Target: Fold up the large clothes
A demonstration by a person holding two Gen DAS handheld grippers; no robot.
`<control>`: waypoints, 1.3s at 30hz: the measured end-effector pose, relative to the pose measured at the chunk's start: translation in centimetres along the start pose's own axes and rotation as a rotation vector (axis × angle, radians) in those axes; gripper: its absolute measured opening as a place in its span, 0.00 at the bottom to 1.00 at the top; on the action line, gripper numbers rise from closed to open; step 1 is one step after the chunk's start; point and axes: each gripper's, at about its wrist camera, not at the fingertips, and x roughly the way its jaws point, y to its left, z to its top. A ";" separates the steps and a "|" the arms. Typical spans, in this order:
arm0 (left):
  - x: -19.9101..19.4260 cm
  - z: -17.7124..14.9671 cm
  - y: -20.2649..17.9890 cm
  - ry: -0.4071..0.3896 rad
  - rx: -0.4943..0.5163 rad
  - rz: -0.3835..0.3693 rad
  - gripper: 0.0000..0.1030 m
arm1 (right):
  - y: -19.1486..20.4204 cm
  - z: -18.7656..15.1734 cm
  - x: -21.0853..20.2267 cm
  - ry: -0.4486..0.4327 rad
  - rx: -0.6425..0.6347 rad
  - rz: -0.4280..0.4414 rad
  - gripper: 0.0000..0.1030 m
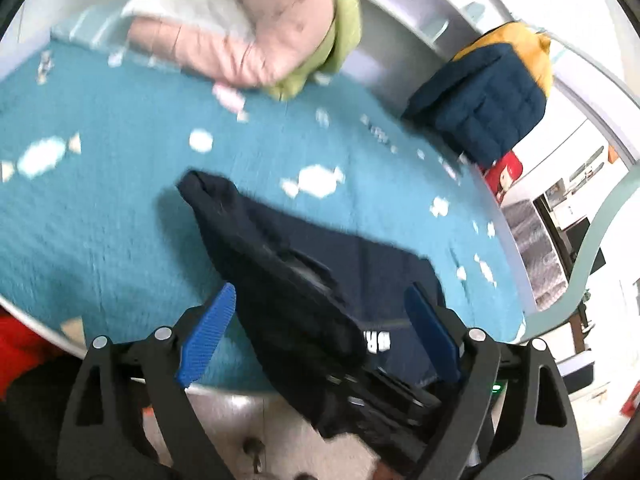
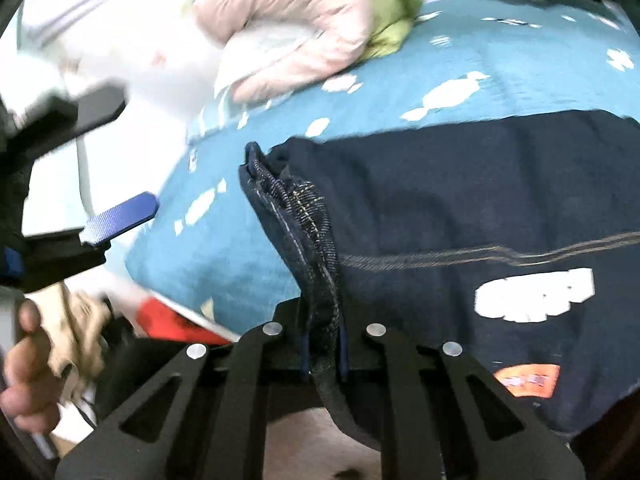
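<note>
Two jackets: pink [image 1: 248, 40], navy-yellow [image 1: 492, 96]

Dark navy denim garment [image 1: 384, 264]: white block letters [image 1: 378, 342], seen upside down between blue ribbed fingers [image 1: 208, 336] of left gripper, just beside right-hand finger; only "BR"-like fragment shows, not readable for sure. Same white print [image 2: 534, 290] in right wrist view, right of clamped fingers, blurred, unreadable. Orange rectangular patch [image 2: 528, 378] below it on garment: small marks, illegible. No other text legible.
</note>
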 end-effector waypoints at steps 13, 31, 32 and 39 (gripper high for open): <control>11.8 -4.3 -8.7 0.195 0.146 0.017 0.85 | -12.7 0.5 -16.5 -0.322 0.369 -0.063 0.09; 21.6 -10.1 -11.5 0.416 0.247 0.150 0.87 | -24.1 -4.5 -18.4 -0.187 0.660 -0.371 0.35; 21.4 -10.0 -11.6 0.405 0.245 0.149 0.87 | -23.9 -4.4 -19.4 -0.198 0.633 -0.412 0.35; 18.5 -8.7 -13.6 0.287 0.315 0.129 0.87 | -21.6 2.0 -20.9 -0.313 0.388 -0.329 0.26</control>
